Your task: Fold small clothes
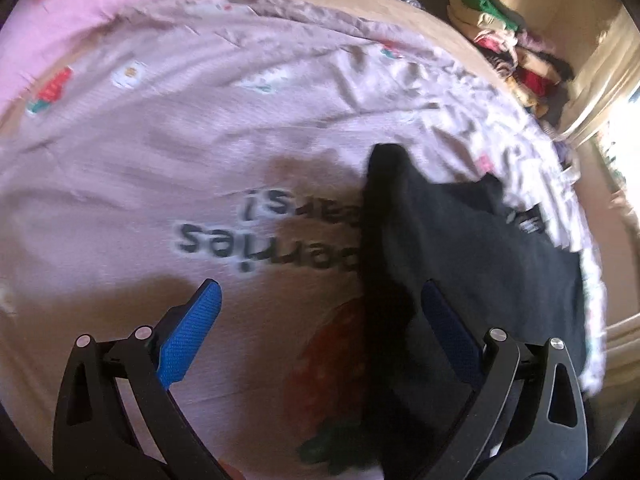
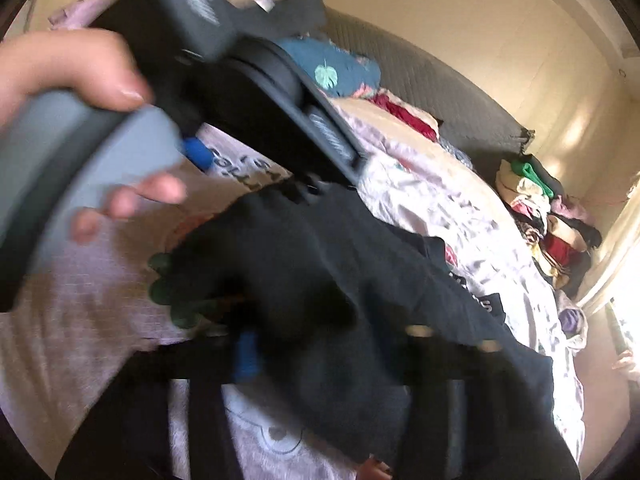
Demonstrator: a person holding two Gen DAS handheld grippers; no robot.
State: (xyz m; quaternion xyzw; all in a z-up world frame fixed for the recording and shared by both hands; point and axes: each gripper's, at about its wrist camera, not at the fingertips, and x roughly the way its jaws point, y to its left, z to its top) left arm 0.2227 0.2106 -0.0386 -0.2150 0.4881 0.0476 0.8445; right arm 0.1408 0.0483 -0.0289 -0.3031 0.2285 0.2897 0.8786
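Black garment (image 1: 472, 248), pink blanket (image 1: 160, 152) with dark lettering and strawberry print, blue pads (image 1: 188, 340), multicoloured clothes pile (image 1: 516, 60)

I count one black garment (image 1: 472, 248), one pink printed bedspread (image 1: 160, 168), one heap of clothes (image 1: 516, 52) by the wall, two grippers, each with two blue-padded fingers (image 1: 188, 336).

Motion-blurred fisheye views, window glare at right edge.
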